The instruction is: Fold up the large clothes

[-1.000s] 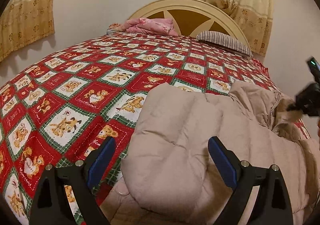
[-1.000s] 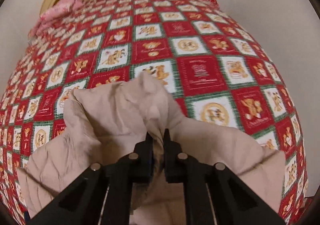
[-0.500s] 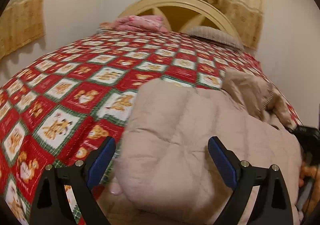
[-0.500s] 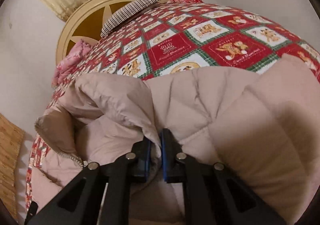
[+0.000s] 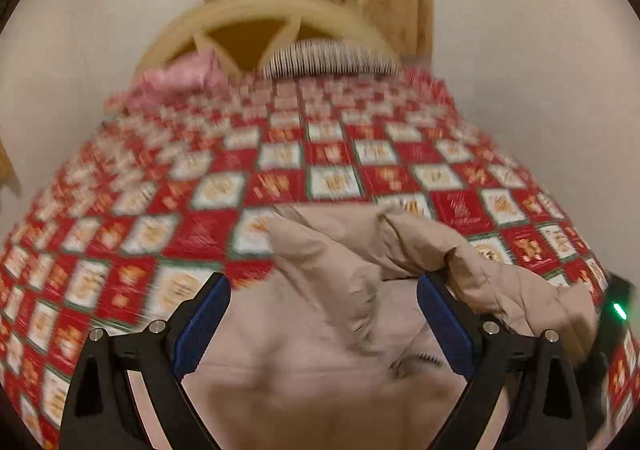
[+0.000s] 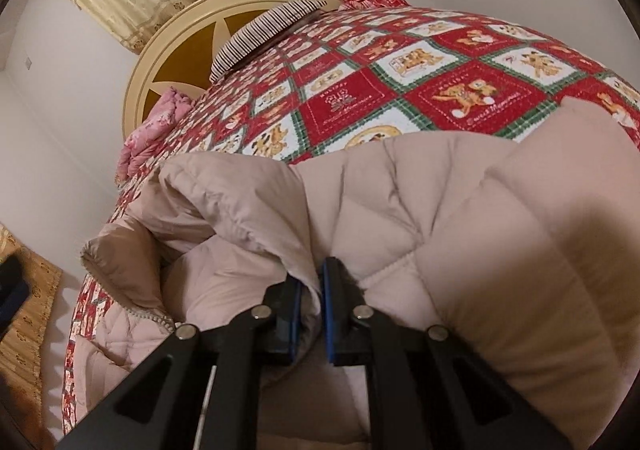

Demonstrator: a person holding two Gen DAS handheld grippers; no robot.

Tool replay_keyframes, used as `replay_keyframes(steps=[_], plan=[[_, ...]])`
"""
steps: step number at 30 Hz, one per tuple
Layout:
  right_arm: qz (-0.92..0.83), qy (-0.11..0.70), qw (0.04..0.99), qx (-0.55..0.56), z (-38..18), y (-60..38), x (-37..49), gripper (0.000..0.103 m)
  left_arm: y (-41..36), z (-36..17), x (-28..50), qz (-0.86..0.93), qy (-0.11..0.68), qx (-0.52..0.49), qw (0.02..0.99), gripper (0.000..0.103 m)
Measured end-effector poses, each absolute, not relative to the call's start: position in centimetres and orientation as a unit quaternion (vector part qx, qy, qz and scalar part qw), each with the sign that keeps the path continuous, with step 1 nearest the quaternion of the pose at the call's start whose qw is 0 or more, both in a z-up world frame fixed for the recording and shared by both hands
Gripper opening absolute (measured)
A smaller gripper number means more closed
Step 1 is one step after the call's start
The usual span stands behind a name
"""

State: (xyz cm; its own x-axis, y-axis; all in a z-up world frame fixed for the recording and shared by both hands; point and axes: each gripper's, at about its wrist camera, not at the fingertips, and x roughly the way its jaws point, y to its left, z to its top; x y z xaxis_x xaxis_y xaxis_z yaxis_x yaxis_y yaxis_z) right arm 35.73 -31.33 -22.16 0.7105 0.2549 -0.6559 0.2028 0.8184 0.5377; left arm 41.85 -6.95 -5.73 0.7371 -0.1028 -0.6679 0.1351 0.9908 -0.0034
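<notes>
I am early in the fold, by my reckoning. The beige quilted jacket [image 6: 460, 234] lies on the bed, on the red teddy-bear quilt [image 6: 472, 98], near the foot end and well apart from the striped pillow [image 6: 264, 34] at the headboard. It is rumpled, not flat: one flap with the zipper edge [image 6: 150, 316] is turned over on itself, and I see no clean crease anywhere.

My right tongs [image 6: 311, 314] are pinched closed on a ridge of the jacket's fabric, the cloth caught between the blue pads. My left tongs [image 5: 323, 320] gape wide above the jacket [image 5: 320, 330], gripping nothing; that view is smeared, so I cannot tell fine detail there.

What is left, as I judge it: spread the body flat, bring the sides and sleeves in, then fold it into a compact stack. The puffy filling will likely spring back.
</notes>
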Motion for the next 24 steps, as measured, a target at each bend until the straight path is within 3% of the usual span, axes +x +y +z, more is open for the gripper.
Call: replay_keyframes(steps=[4,7,9,11,13,19,24], plan=[[0.016,0.378,0.874,0.304,-22.3,-31.4,35.6,0.009,-8.4,-8.1,45.4,0.042,0.369,0.079,0.925,0.095],[0.016,0.377,0.873,0.308,-22.4,-31.6,35.6,0.009,-5.5,-8.3,45.7,0.095,0.372,0.063,0.921,0.094],[0.017,0.377,0.872,0.312,-22.4,-31.6,35.7,0.009,-2.8,-8.7,45.0,0.107,0.383,0.037,0.917,0.087],[0.017,0.378,0.871,0.314,-22.4,-31.6,35.7,0.009,-0.6,-9.7,43.9,0.110,0.405,0.025,0.908,0.073],[0.017,0.378,0.870,0.316,-22.5,-31.7,35.7,0.009,1.3,-10.8,42.8,0.112,0.422,0.007,0.900,0.069],[0.015,0.380,0.869,0.315,-22.5,-31.7,35.7,0.009,3.5,-14.9,41.8,0.133,0.434,-0.035,0.890,0.069],[0.012,0.383,0.869,0.313,-22.5,-31.7,35.9,0.009,4.6,-13.8,40.7,0.091,0.414,-0.090,0.901,0.069]])
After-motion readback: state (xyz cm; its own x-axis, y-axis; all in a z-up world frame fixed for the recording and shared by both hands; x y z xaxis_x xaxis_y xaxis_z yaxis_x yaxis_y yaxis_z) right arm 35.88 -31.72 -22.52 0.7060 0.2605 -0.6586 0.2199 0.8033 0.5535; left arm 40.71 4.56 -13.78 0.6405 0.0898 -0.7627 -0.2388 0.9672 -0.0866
